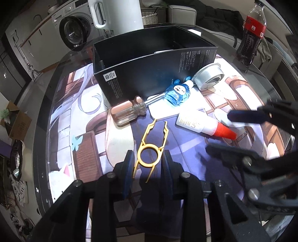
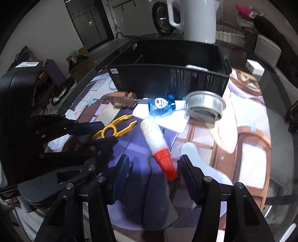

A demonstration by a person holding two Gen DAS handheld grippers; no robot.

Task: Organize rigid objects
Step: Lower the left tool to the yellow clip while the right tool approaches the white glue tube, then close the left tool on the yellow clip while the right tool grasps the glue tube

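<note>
Left gripper (image 1: 148, 163) sits low over the printed mat (image 1: 89, 149), jaws apart w/ the yellow plastic tool (image 1: 150, 147) between the pads. Pads look just beside the tool's ring, can't tell if touching; not clamped. The tool lies flat on the mat, long axis roughly along the gripper's fingers: two long prongs point away toward the black box (image 1: 149, 74), two short legs point back at the camera. In right wrist view the same yellow tool (image 2: 113, 128) lies left of centre, prongs pointing right.

Right gripper (image 2: 153, 167) spread wide, holding nothing, around the red tip of the glue bottle (image 2: 154, 137). Bottle lies flat on its side, long axis slanted in the right view: white body up-left, red cone cap down-right toward the camera, cap tip between the two fingers, closer to the right one, no contact visible. In left view the glue bottle (image 1: 201, 124) has its cap pointing right toward the right gripper (image 1: 221, 130), which is blurred.

Screwdriver (image 1: 128, 111) lies flat near the front of the box, clear handle to the left, shaft running right under the blue bottle (image 1: 177, 93). Blue bottle on its side, white cap to the right, just beside the round metal tin (image 1: 208, 78), which is tilted on edge. Open-top box stands upright behind all of it, something pale inside, can't tell what. White kettle (image 1: 119, 14) behind box, cola bottle (image 1: 251, 33) upright far right.
</note>
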